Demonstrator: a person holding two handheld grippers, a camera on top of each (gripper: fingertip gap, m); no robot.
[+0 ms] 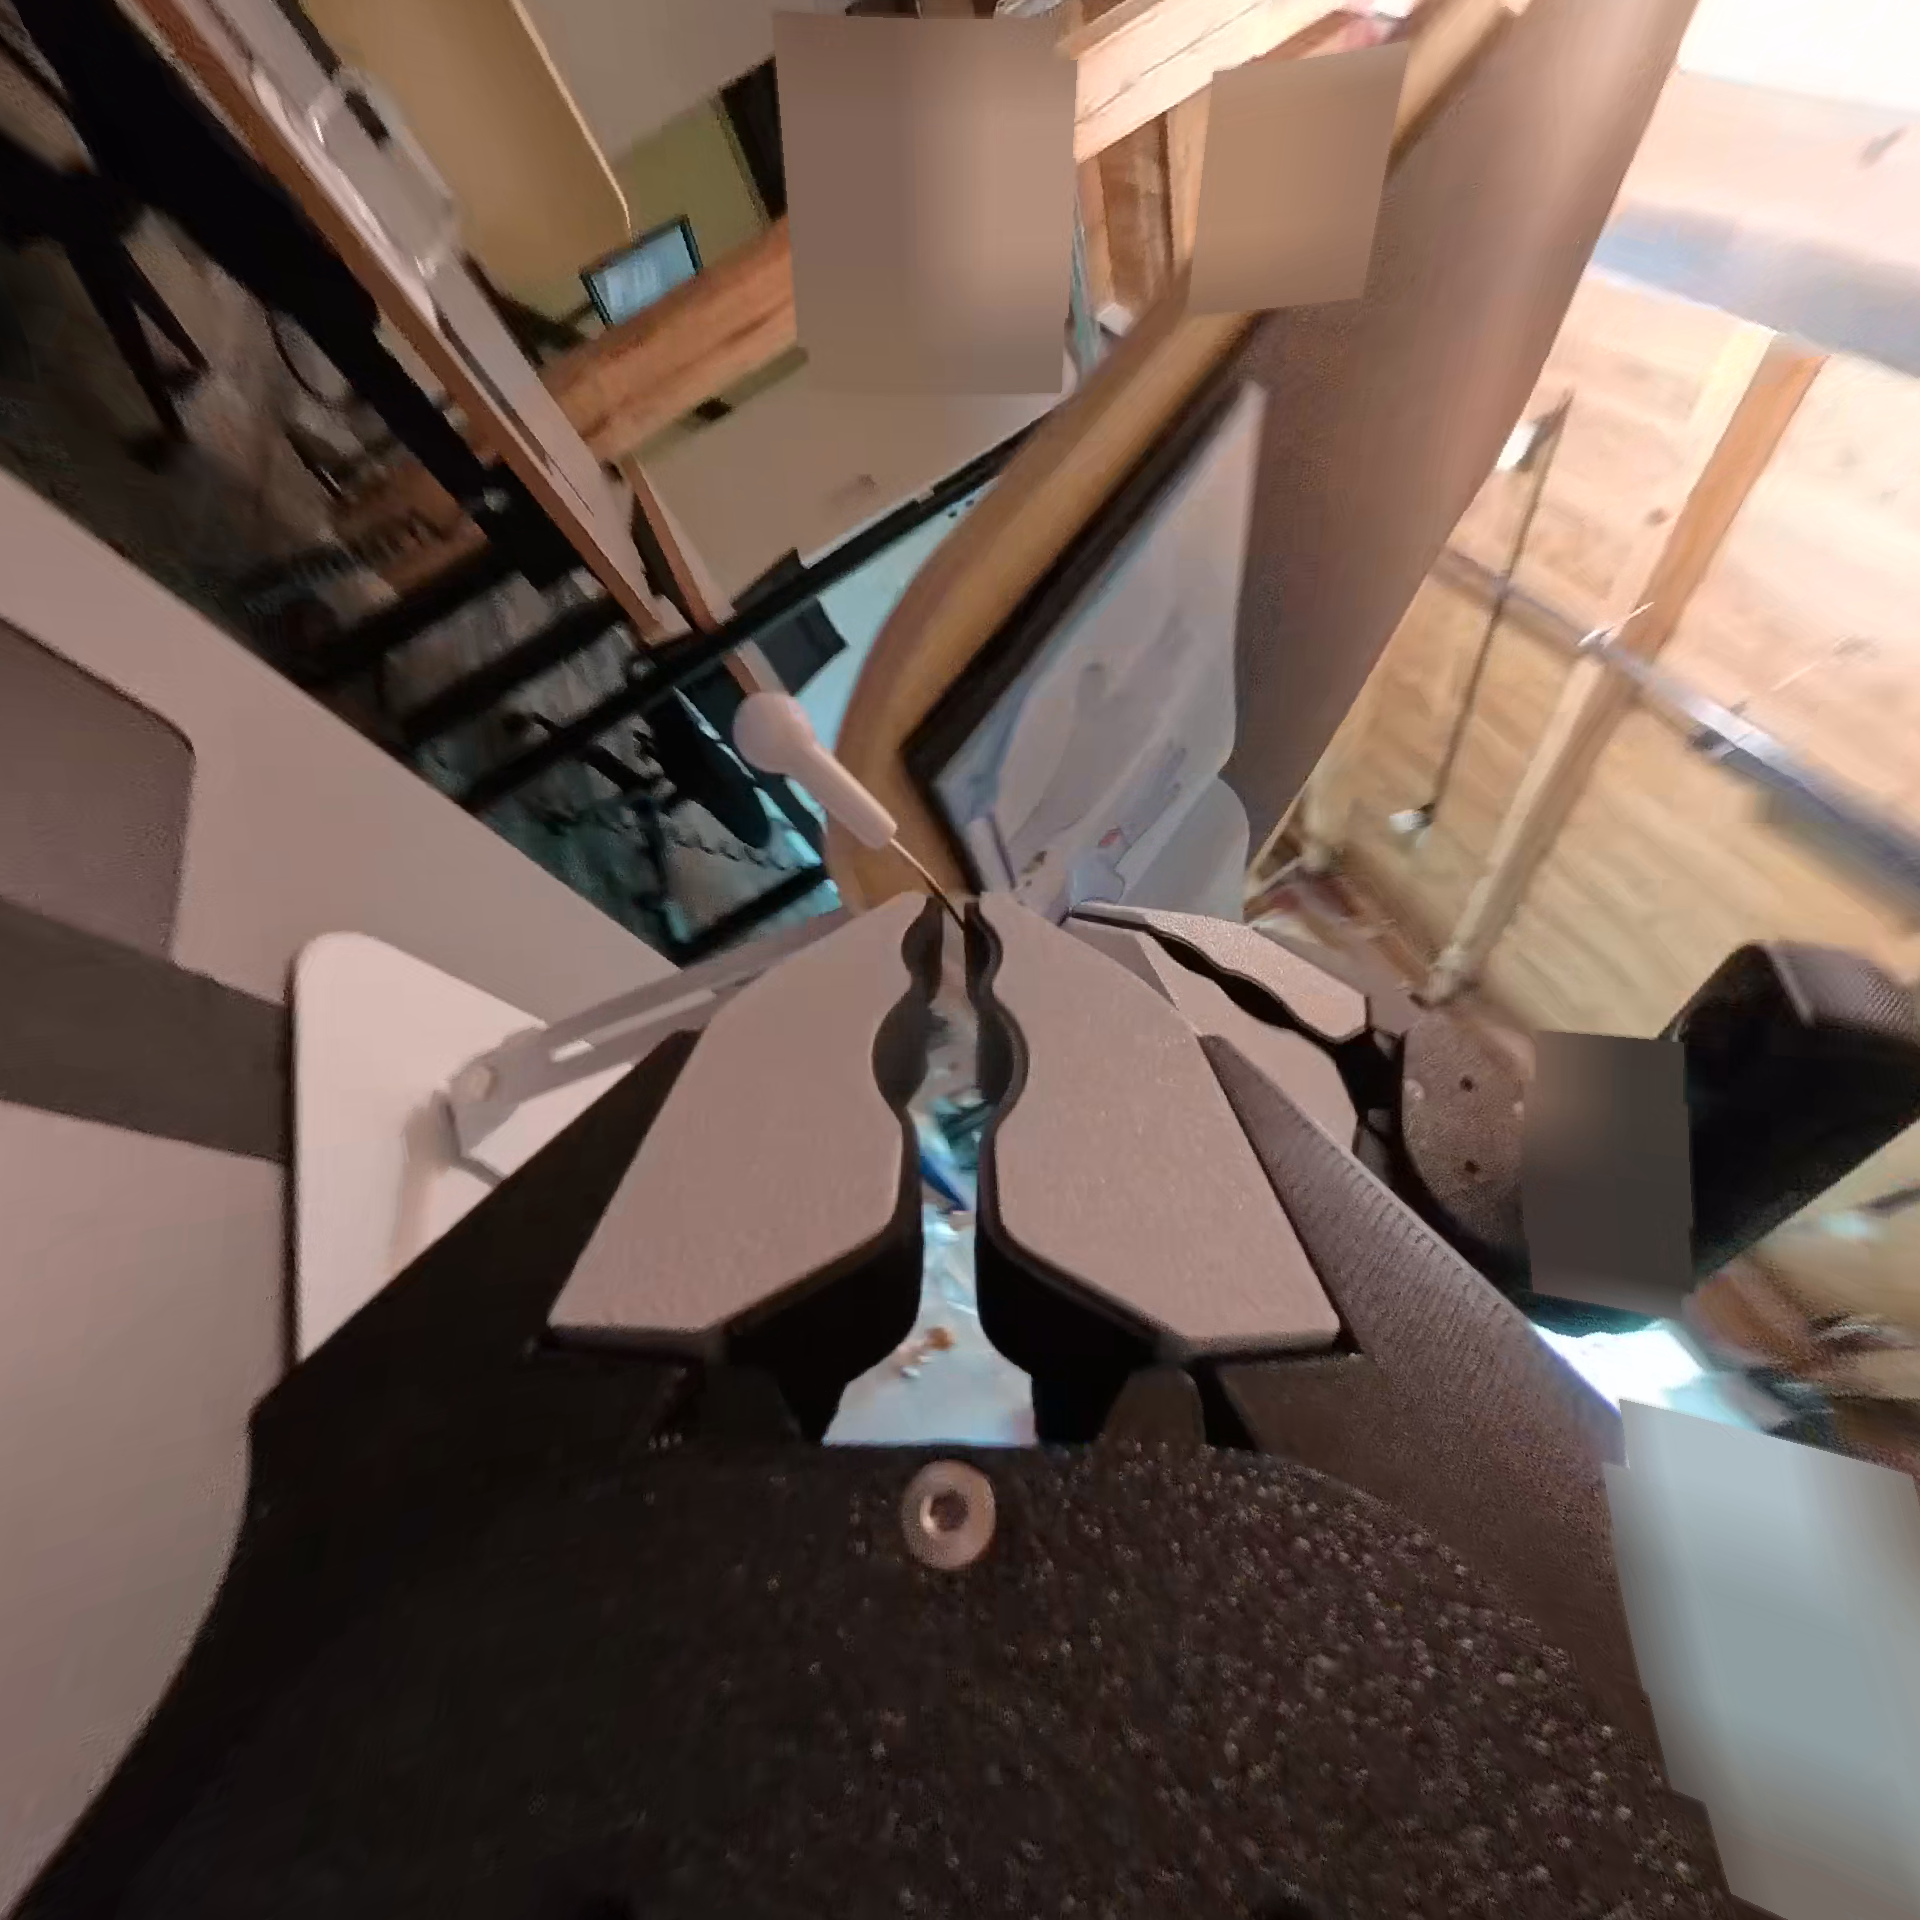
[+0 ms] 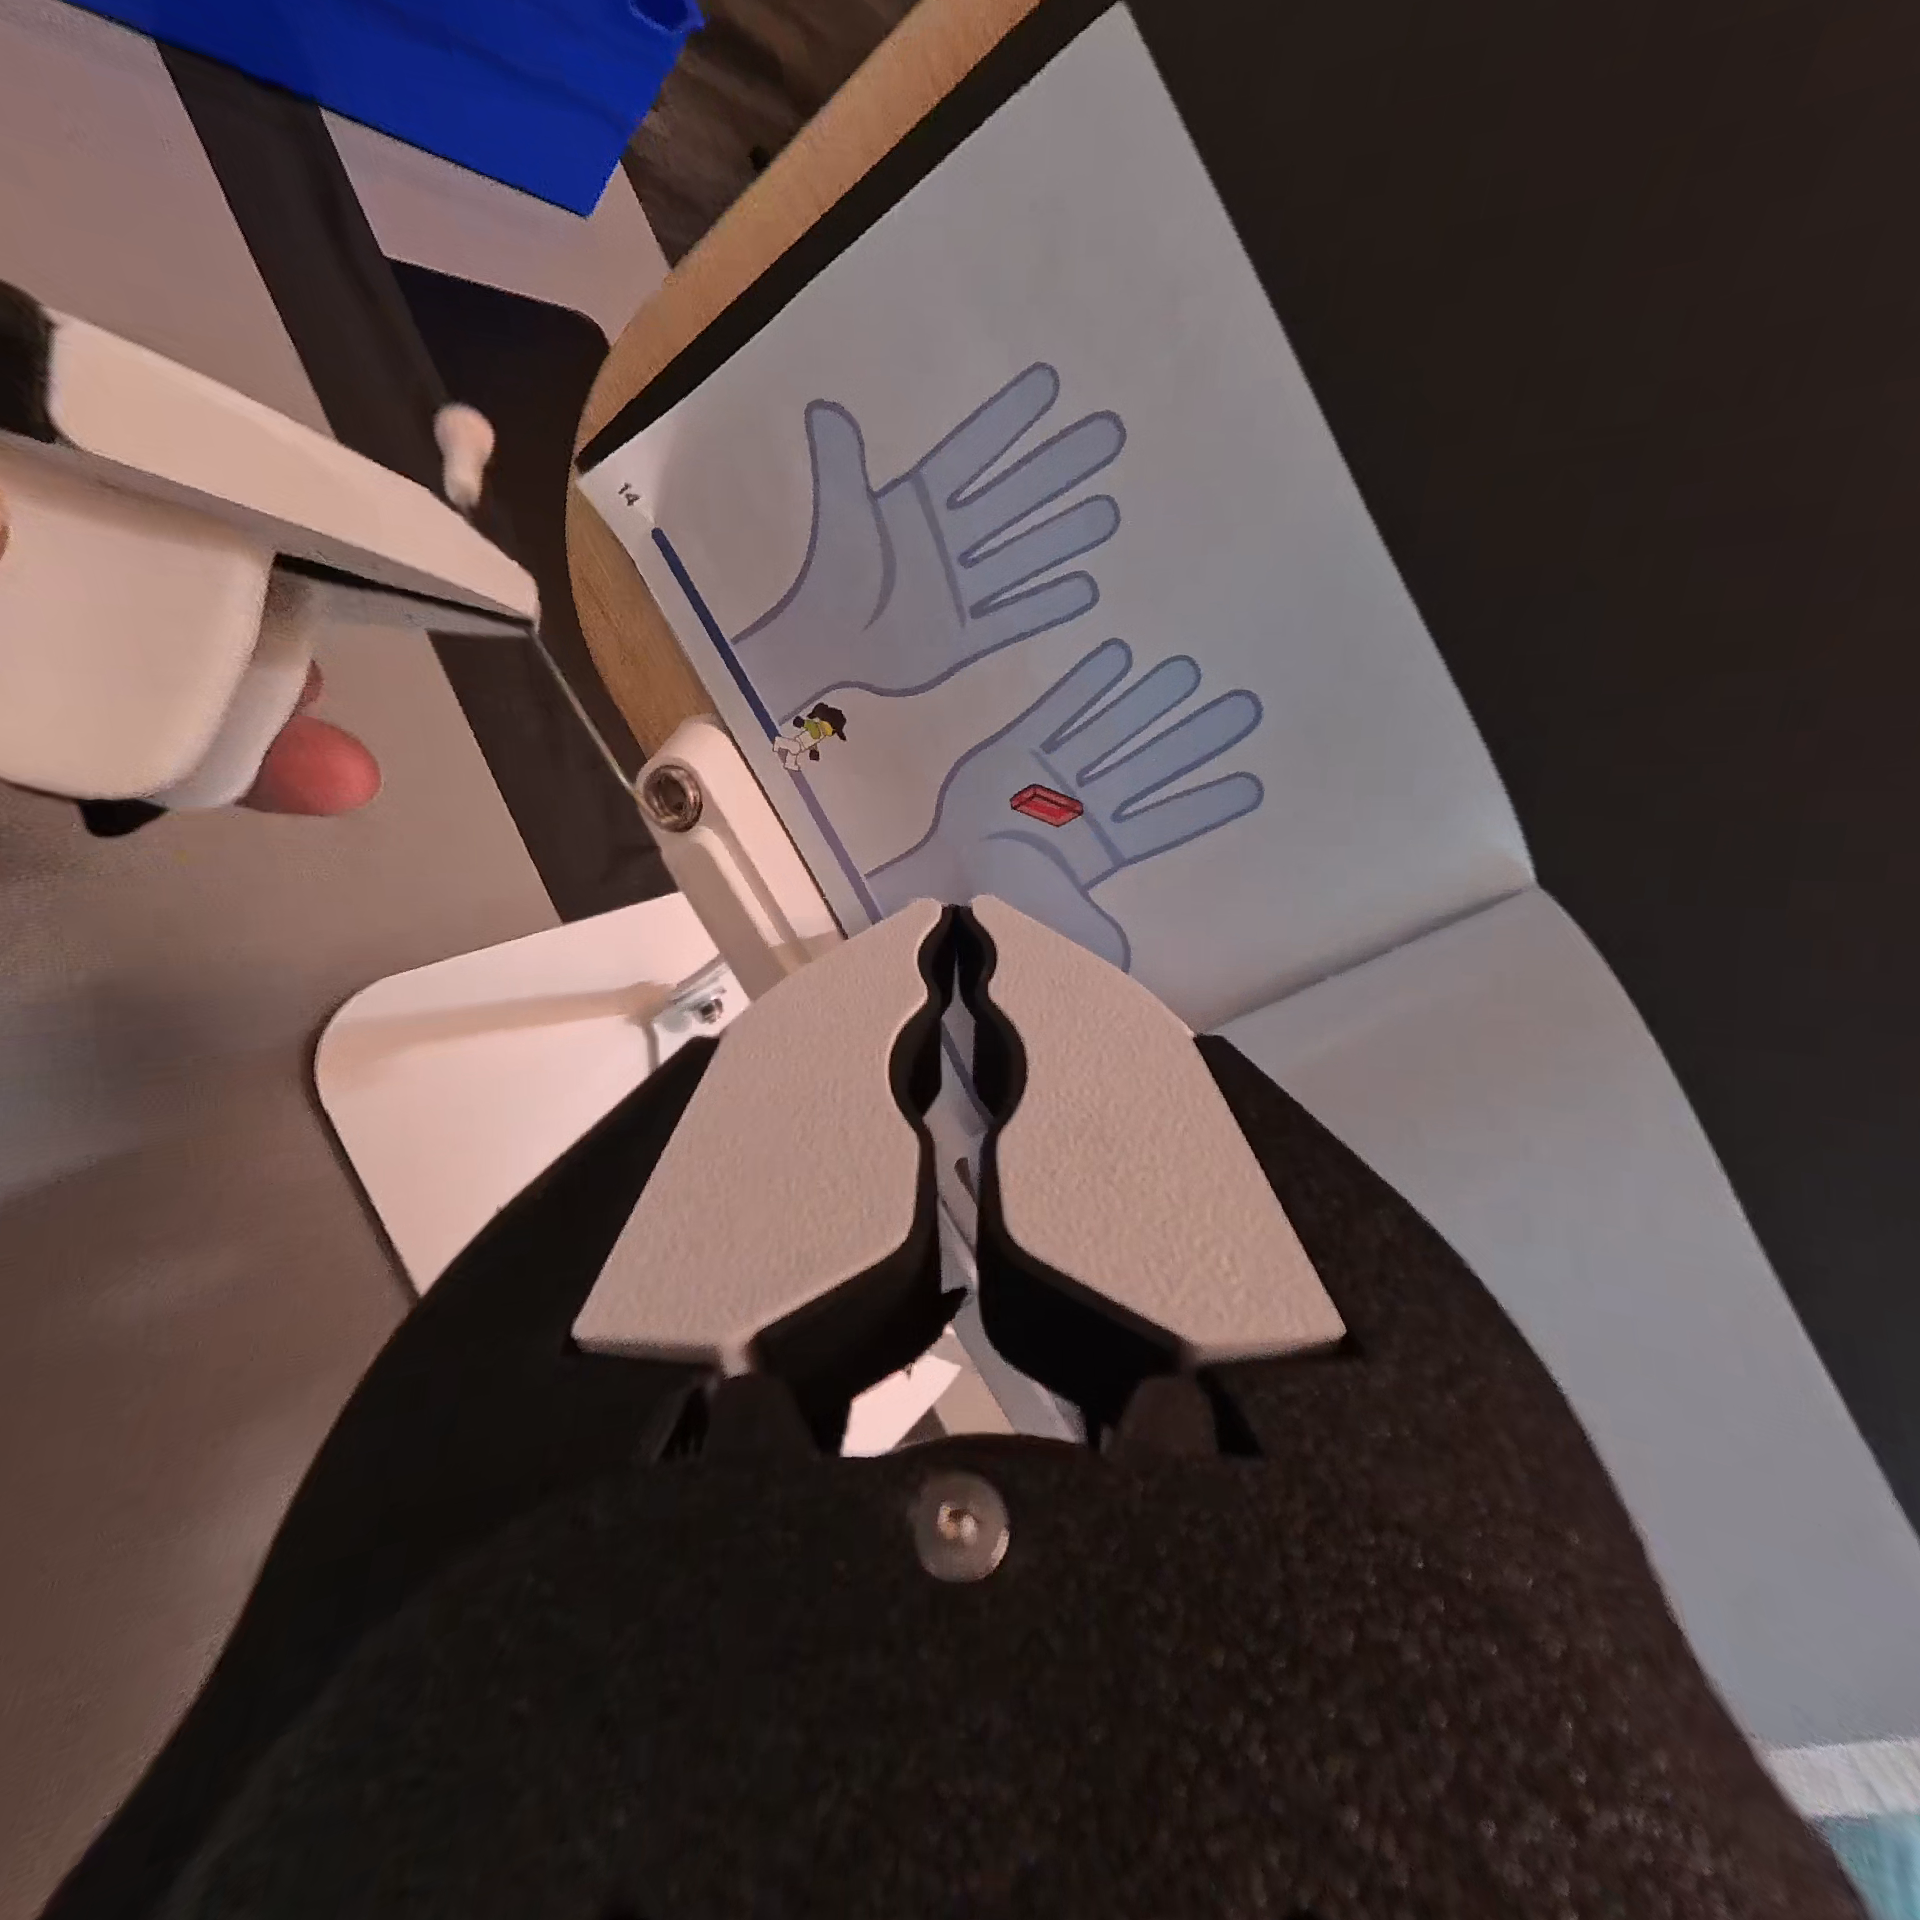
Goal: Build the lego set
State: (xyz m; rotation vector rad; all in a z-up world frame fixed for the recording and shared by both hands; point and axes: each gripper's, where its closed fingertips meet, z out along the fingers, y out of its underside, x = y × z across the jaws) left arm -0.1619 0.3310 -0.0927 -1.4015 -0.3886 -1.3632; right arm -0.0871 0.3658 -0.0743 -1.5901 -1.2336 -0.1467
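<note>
The open instruction booklet [image 2: 1039,623] leans on a wooden book stand [image 2: 623,644]; its page shows two drawn hands and a red brick. My right gripper [image 2: 954,914] is shut, with its tips at the page's bottom edge; I cannot tell whether paper is pinched. My left gripper [image 1: 951,914] is shut on the thin wire of the stand's page clip, whose white cap [image 1: 774,732] sticks out beyond the tips. The booklet [image 1: 1101,727] shows blurred behind it. The right gripper [image 1: 1247,977] lies just right of my left one. No loose bricks show clearly.
The stand's white hinged arm [image 2: 727,831] and white base plate [image 2: 499,1060] sit left of my right gripper. The left gripper's white body [image 2: 135,644] and a person's fingertip [image 2: 312,774] are at far left. A blue bin [image 2: 416,83] is top left. The tips of one gripper are about 9 cm away from the tips of the other.
</note>
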